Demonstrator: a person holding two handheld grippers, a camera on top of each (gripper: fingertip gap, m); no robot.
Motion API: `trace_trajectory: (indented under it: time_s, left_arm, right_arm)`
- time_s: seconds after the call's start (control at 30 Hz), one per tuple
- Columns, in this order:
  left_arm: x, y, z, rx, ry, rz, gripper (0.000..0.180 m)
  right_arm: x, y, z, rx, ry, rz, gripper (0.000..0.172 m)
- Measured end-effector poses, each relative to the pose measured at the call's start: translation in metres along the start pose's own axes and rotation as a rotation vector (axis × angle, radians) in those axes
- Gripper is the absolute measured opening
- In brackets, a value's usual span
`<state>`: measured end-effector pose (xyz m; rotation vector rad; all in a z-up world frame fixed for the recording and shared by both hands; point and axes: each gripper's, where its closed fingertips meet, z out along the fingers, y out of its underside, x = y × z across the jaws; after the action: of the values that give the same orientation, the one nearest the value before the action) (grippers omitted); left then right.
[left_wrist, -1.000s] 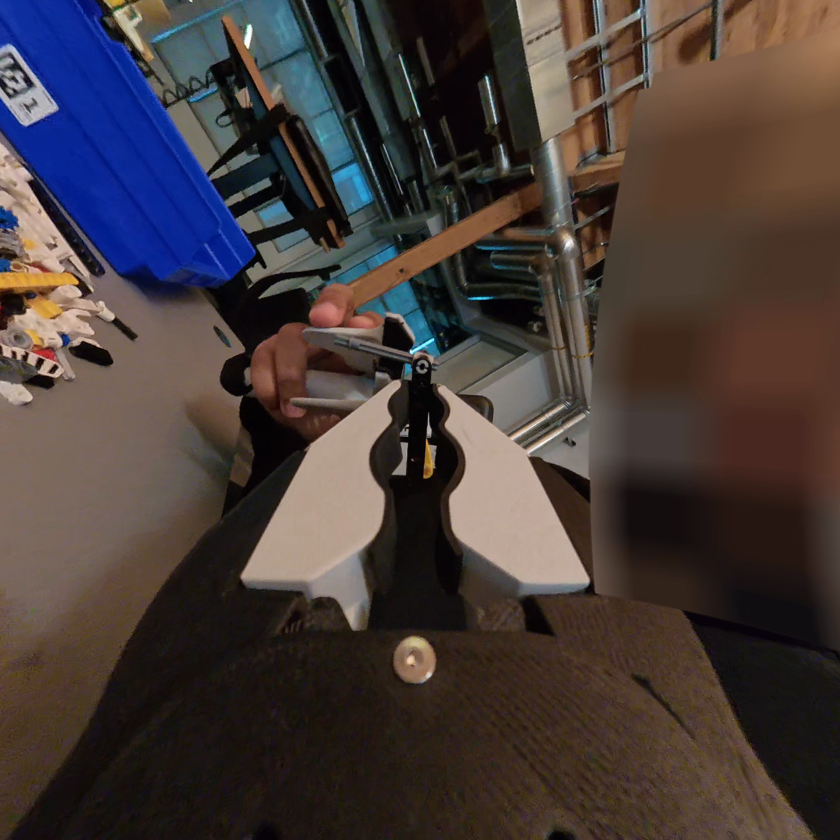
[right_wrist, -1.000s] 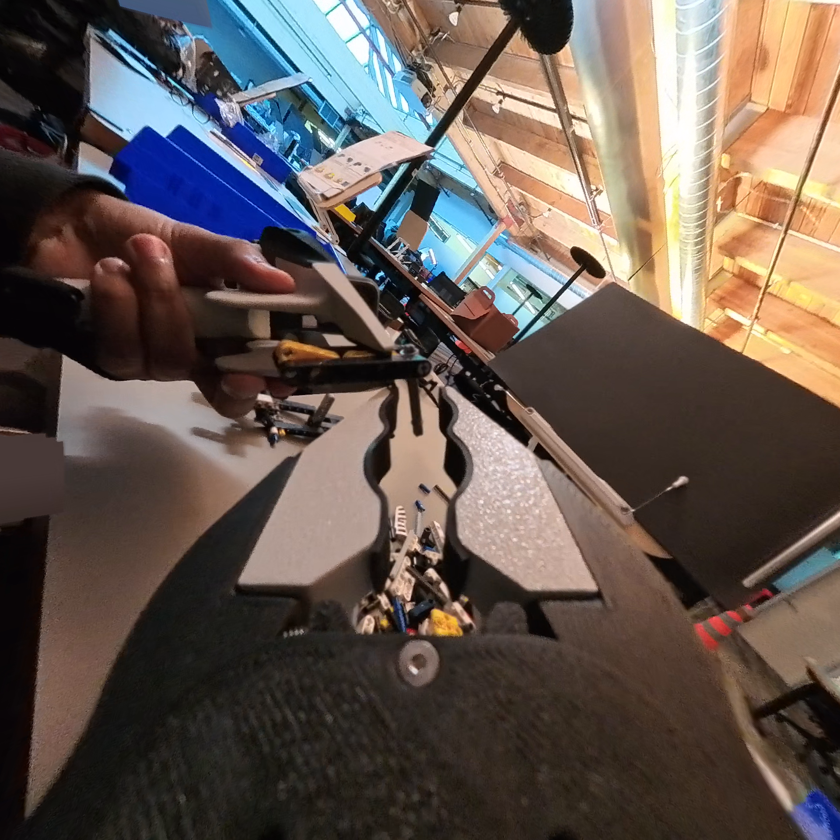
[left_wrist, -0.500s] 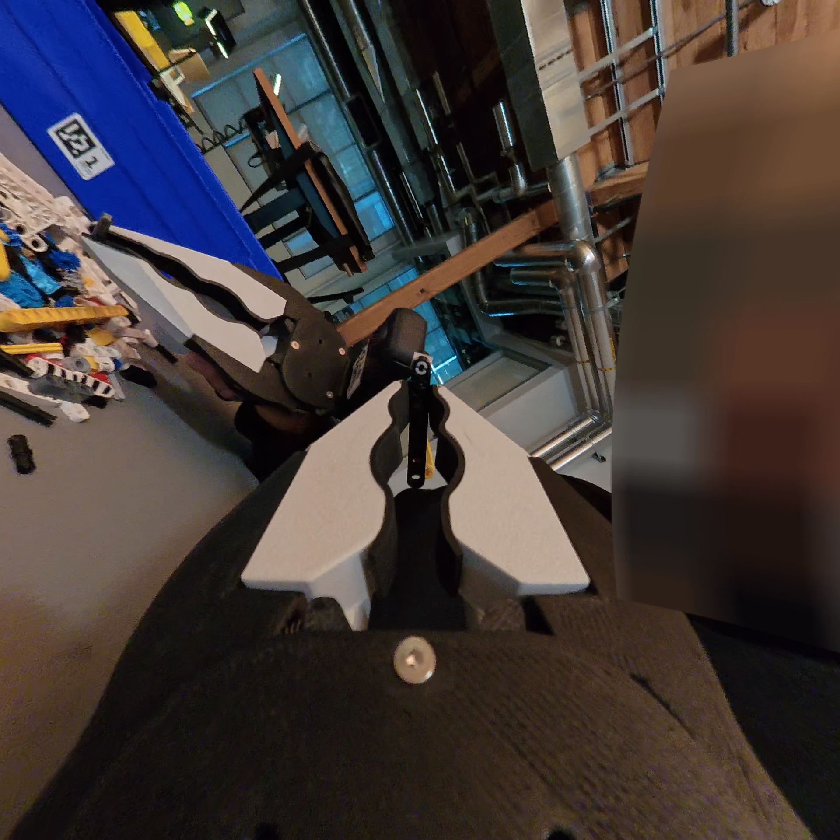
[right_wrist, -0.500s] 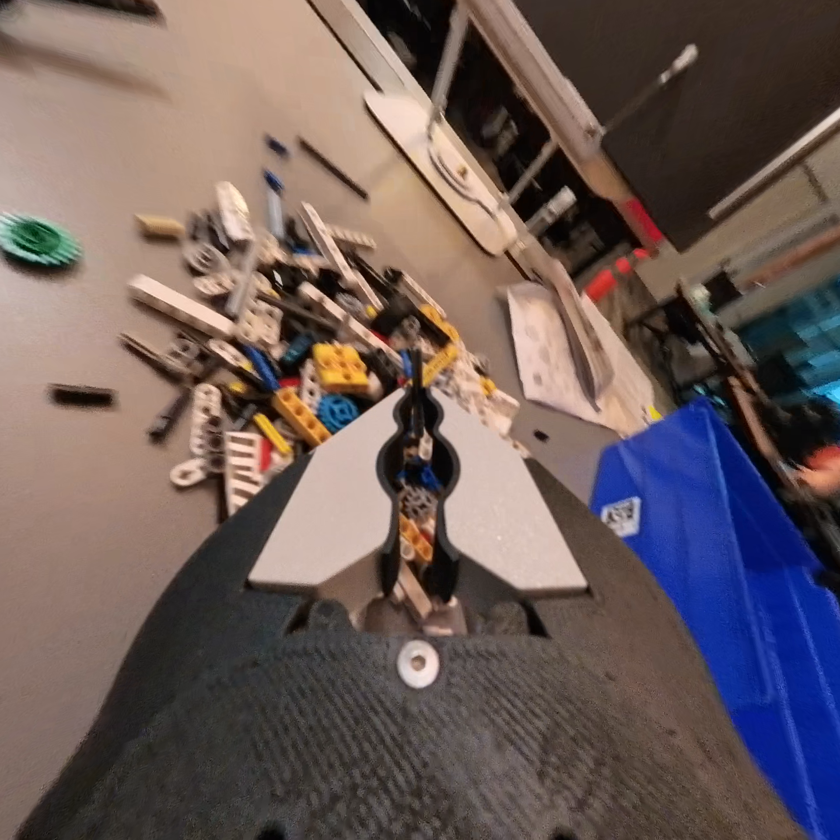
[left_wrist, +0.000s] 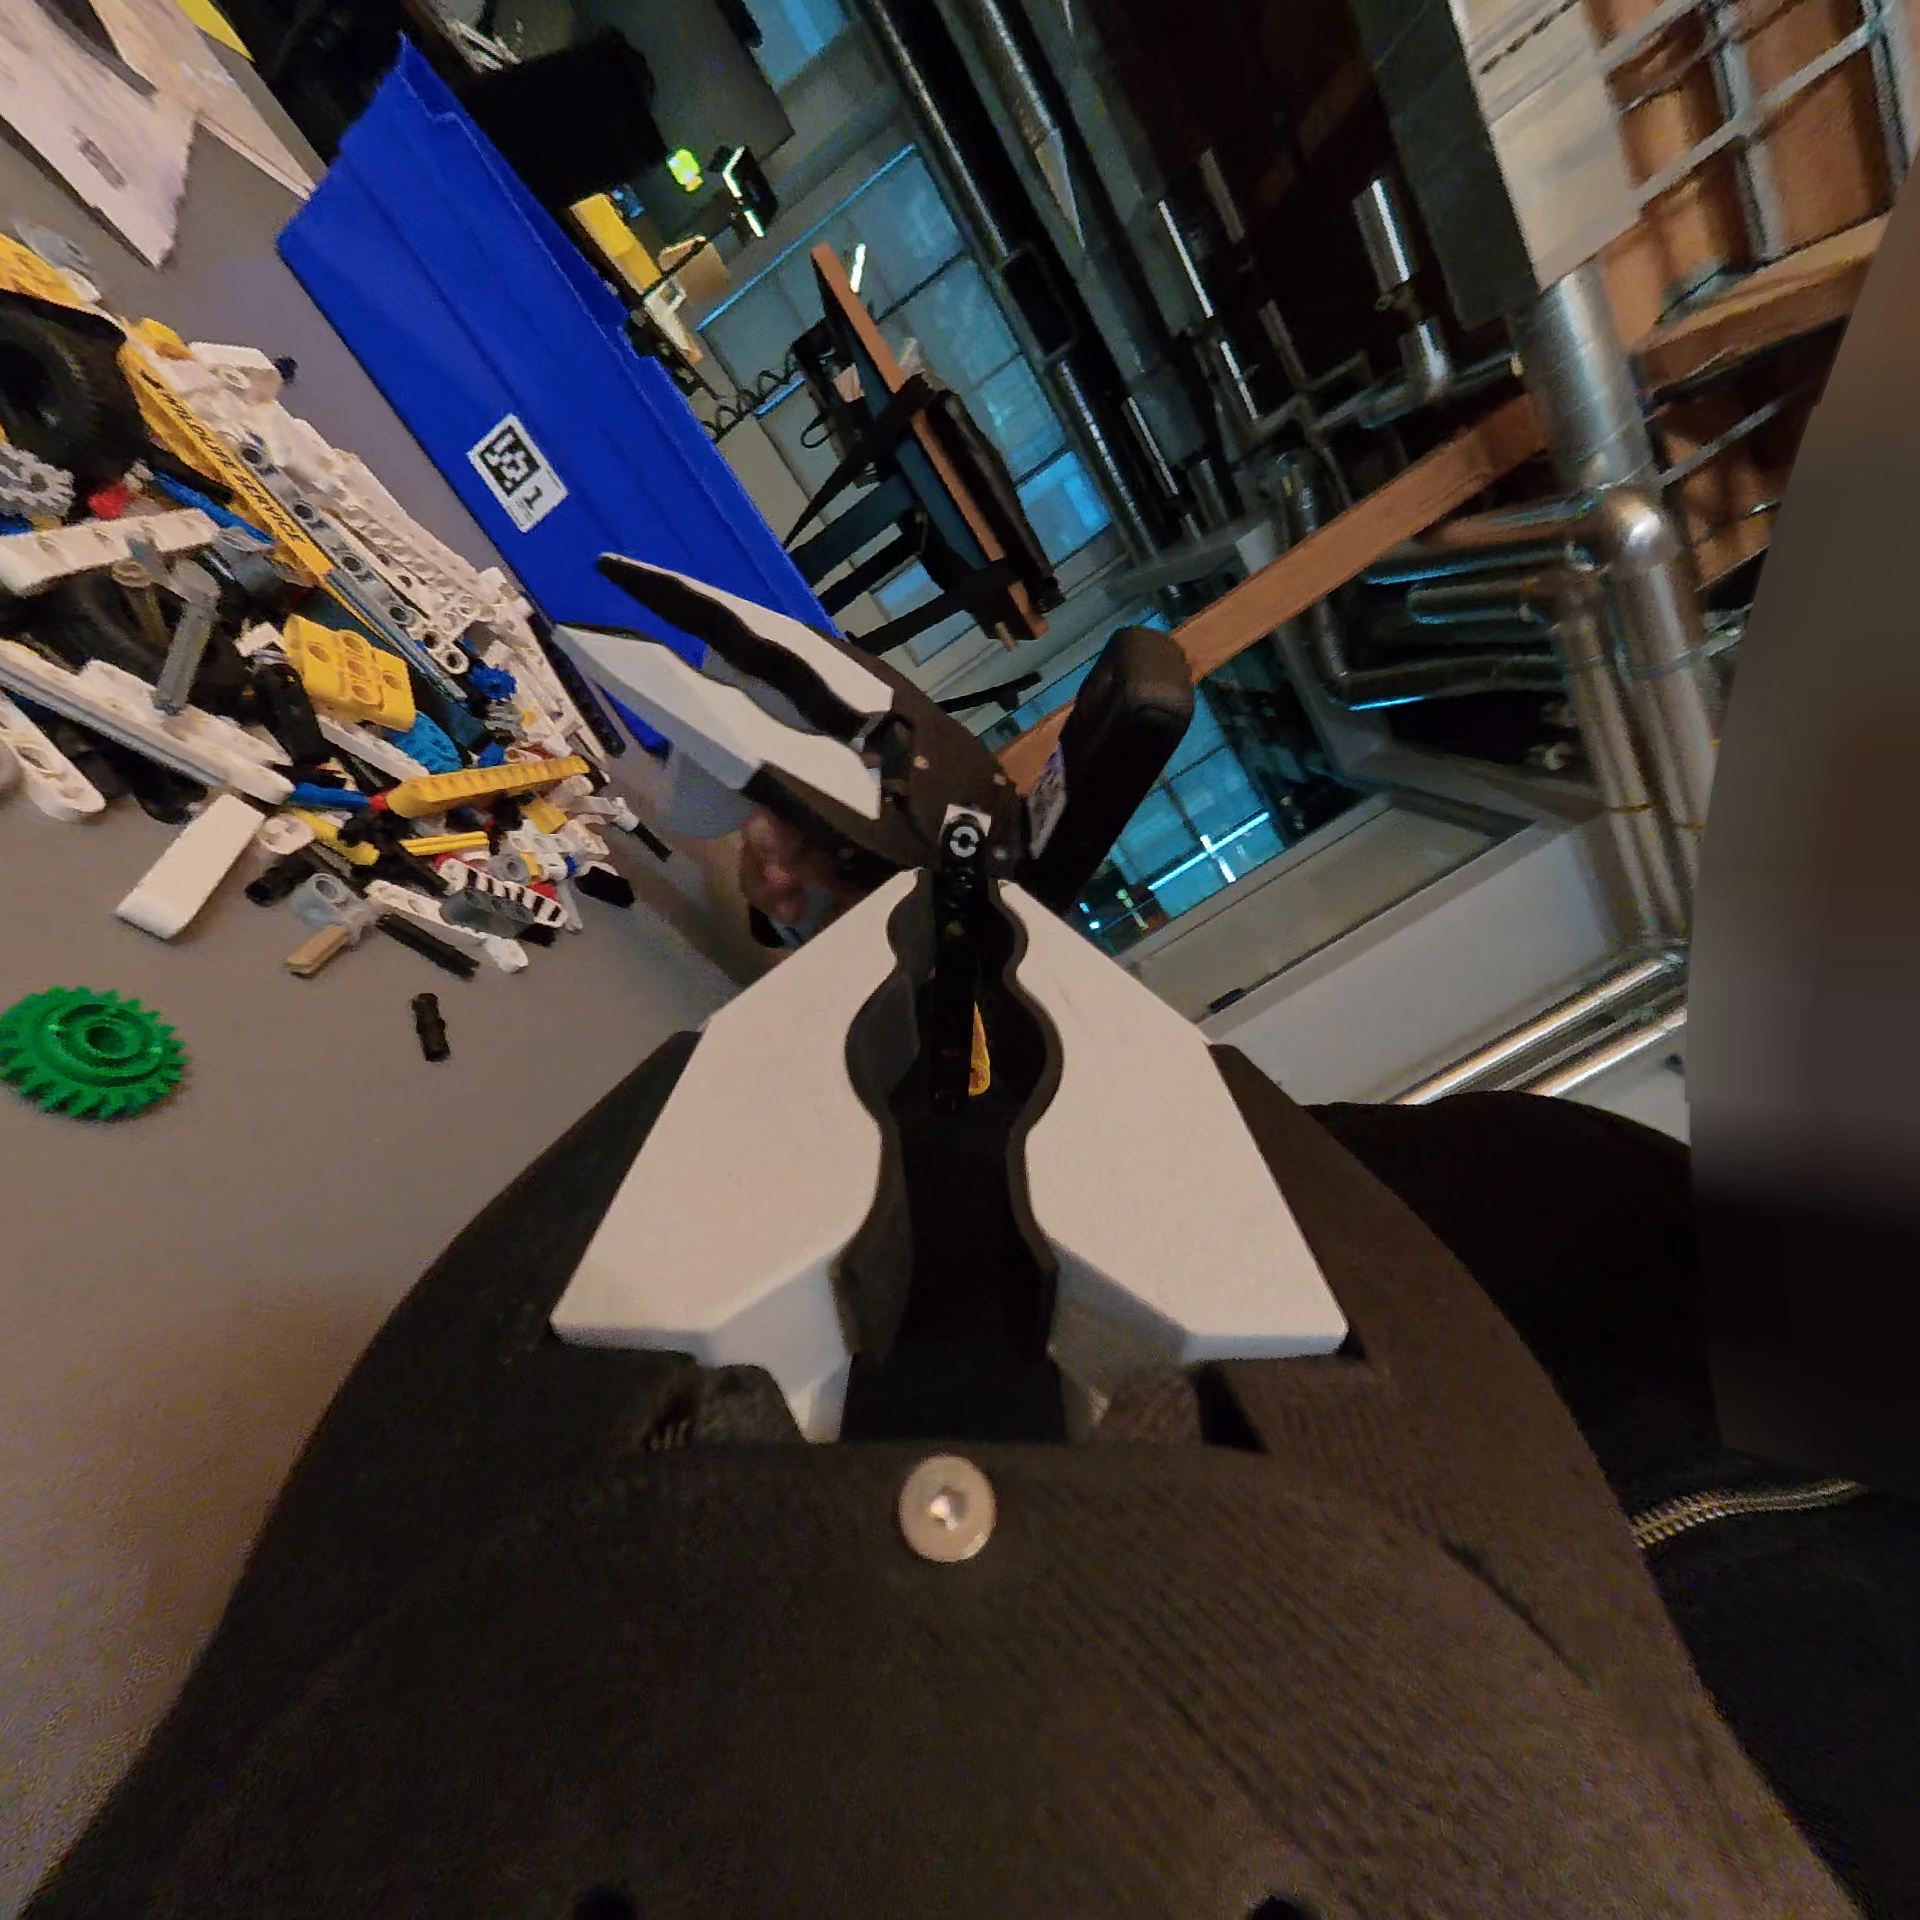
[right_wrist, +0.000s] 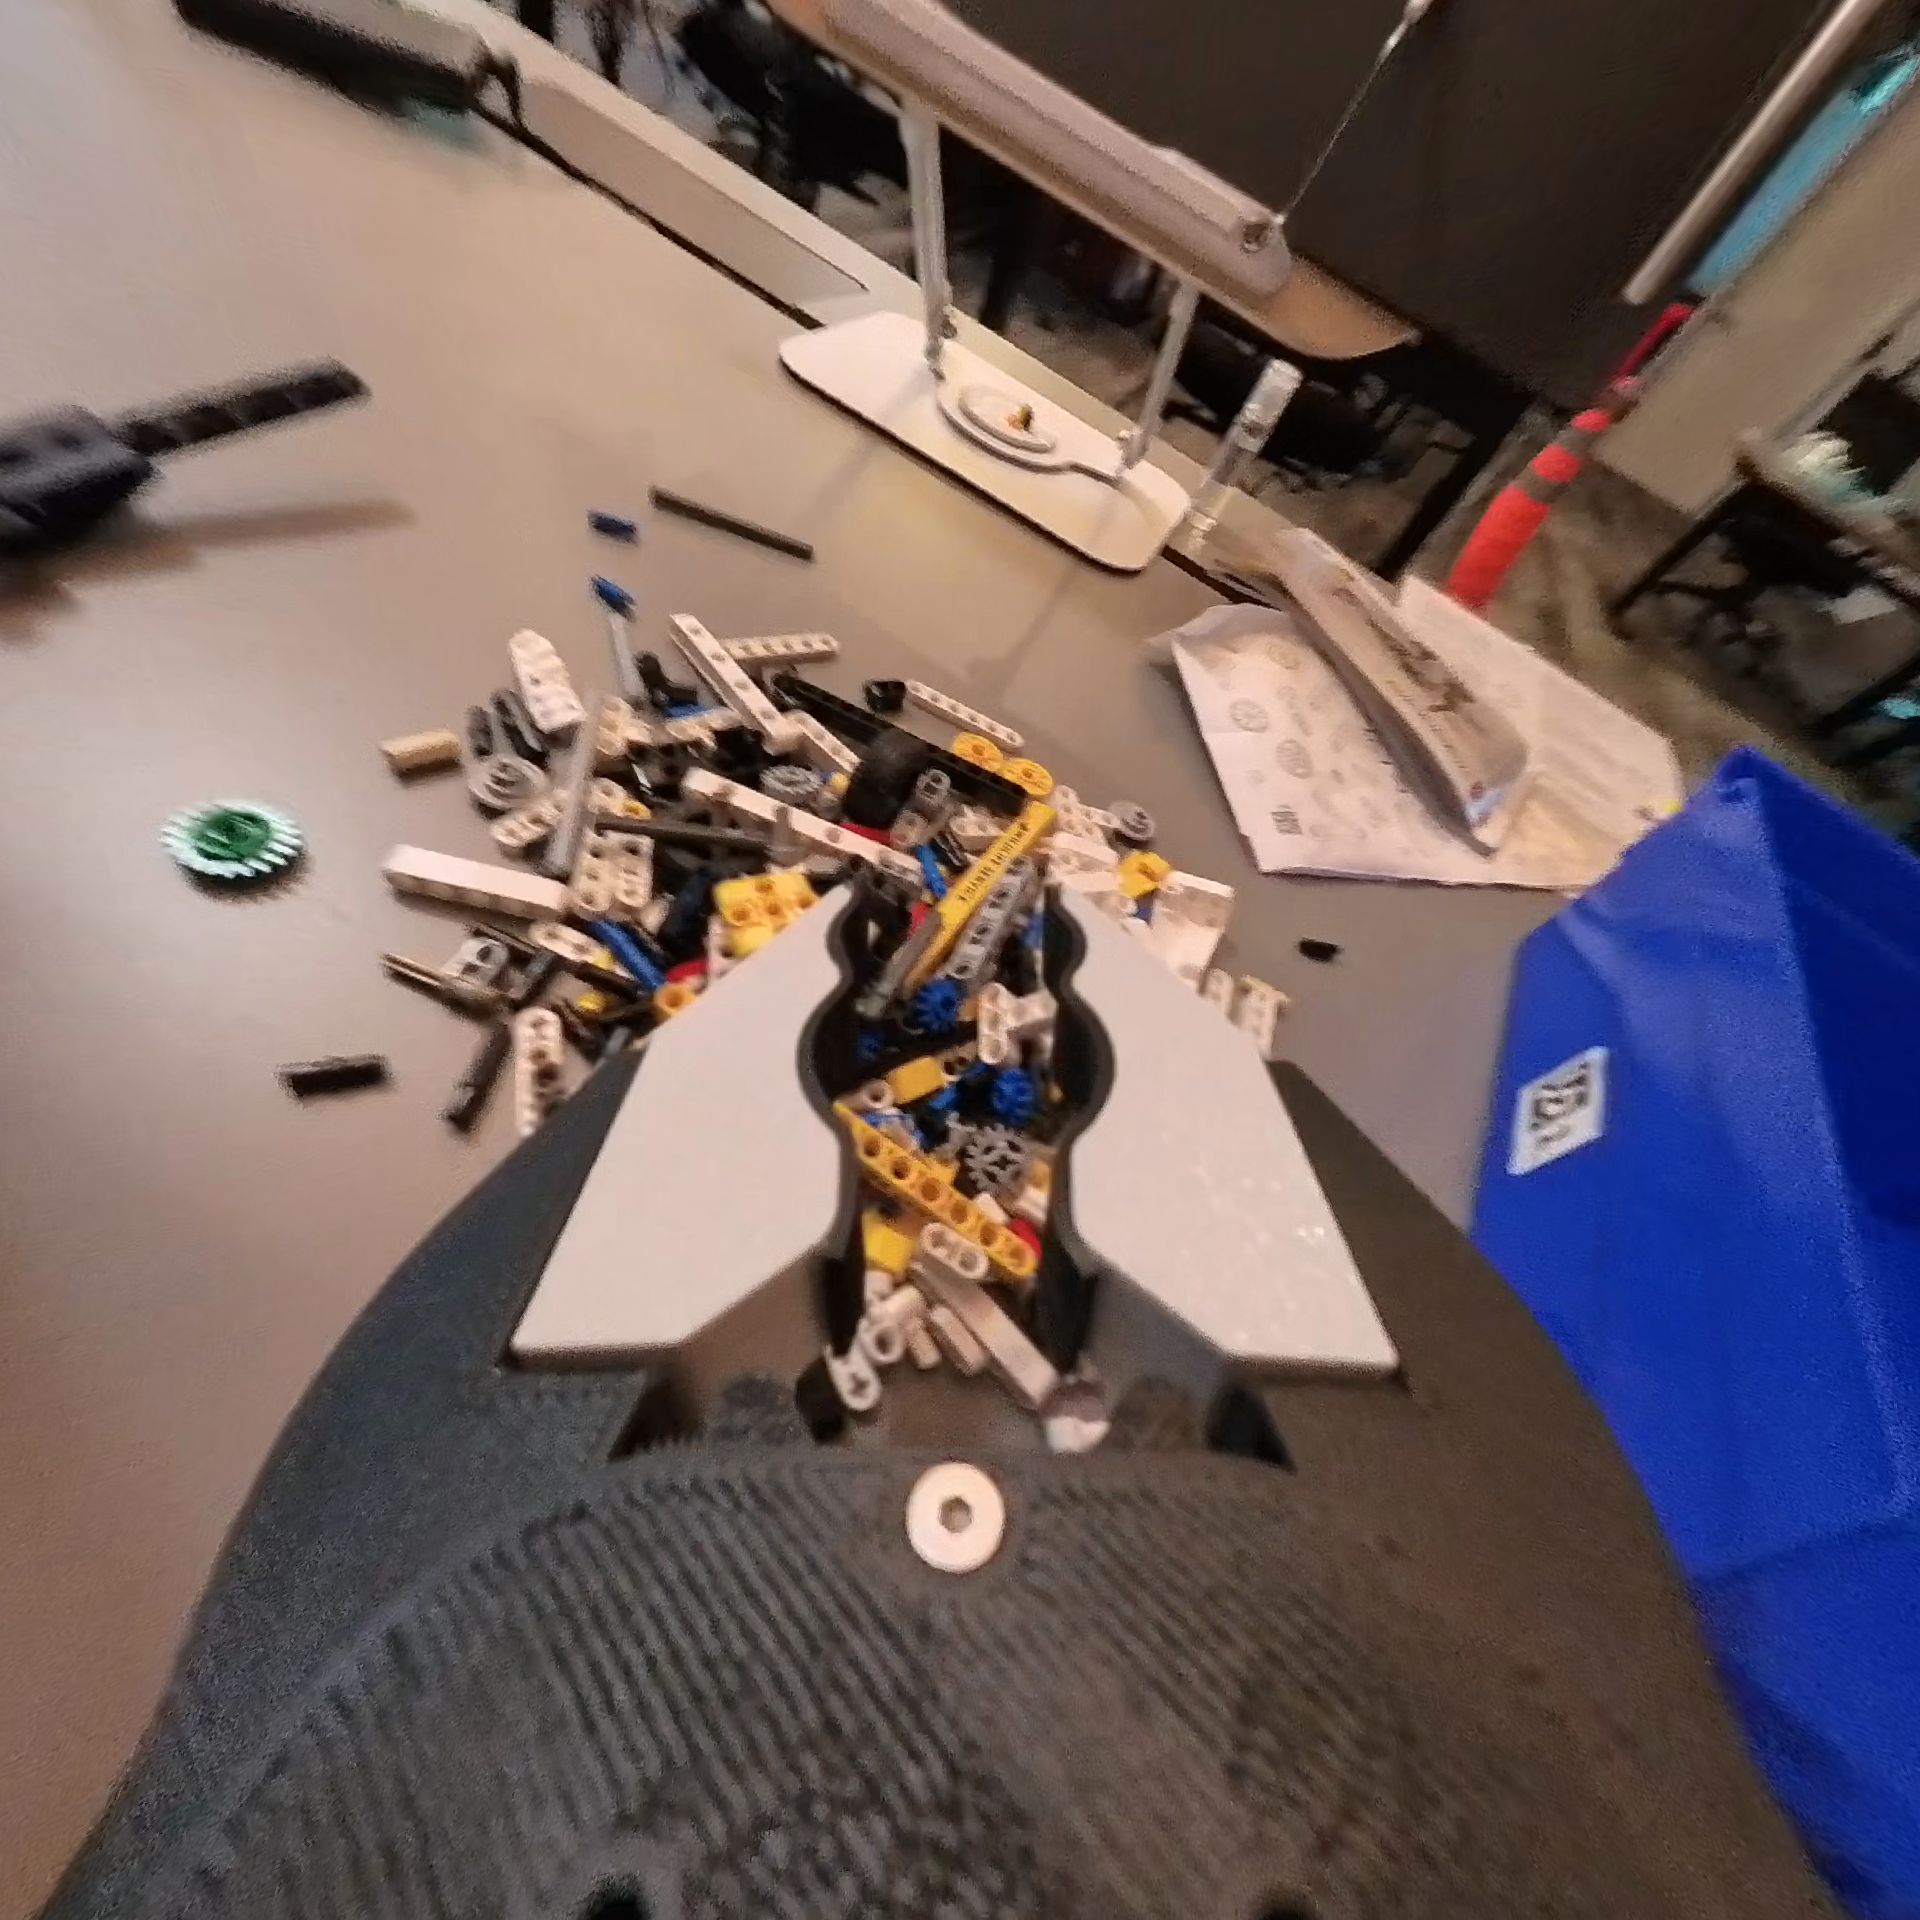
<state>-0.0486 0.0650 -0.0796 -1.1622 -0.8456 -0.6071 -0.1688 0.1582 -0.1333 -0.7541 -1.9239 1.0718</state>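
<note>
Only the left wrist view shows the left tool (left_wrist: 961, 894), clamped with both pads against a thin black beam (left_wrist: 954, 997) that stands upright between its fingers, a yellow piece showing behind it. This view also shows the right tool (left_wrist: 665, 613) from the side, its fingers parted over the heap of building pieces (left_wrist: 312, 686).

Only the right wrist view shows the white lamp base (right_wrist: 987, 436), the printed paper sheets (right_wrist: 1434, 769) and the parts lying directly under the right tool (right_wrist: 951, 904), whose fingers stand apart, gripping nothing, above the heap (right_wrist: 790, 831).

Both views show one blue bin (right_wrist: 1714, 1195), one green gear (right_wrist: 231, 837) lying apart on the grey surface (right_wrist: 260, 582), and one heap.
</note>
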Motion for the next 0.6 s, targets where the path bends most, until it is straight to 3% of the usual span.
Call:
trace_trajectory:
  time_s: [0.13, 0.23, 0.37, 0.6]
  left_arm:
    - [-0.003, 0.002, 0.001, -0.018, -0.045, 0.077, 0.004]
    - [-0.002, 0.001, 0.001, -0.022, -0.060, 0.114, 0.004]
    - [0.000, -0.001, -0.001, -0.008, -0.040, 0.106, 0.005]
    - [0.004, 0.003, 0.001, -0.027, -0.039, 0.138, 0.005]
  right_arm:
    - [-0.029, -0.036, -0.020, 0.160, -0.244, 0.196, 0.026]
    - [-0.060, -0.070, -0.047, 0.281, -0.542, 0.399, 0.024]
    - [-0.087, -0.093, -0.074, 0.327, -0.893, 0.666, 0.025]
    - [-0.113, -0.090, -0.074, 0.256, -1.079, 0.796, 0.011]
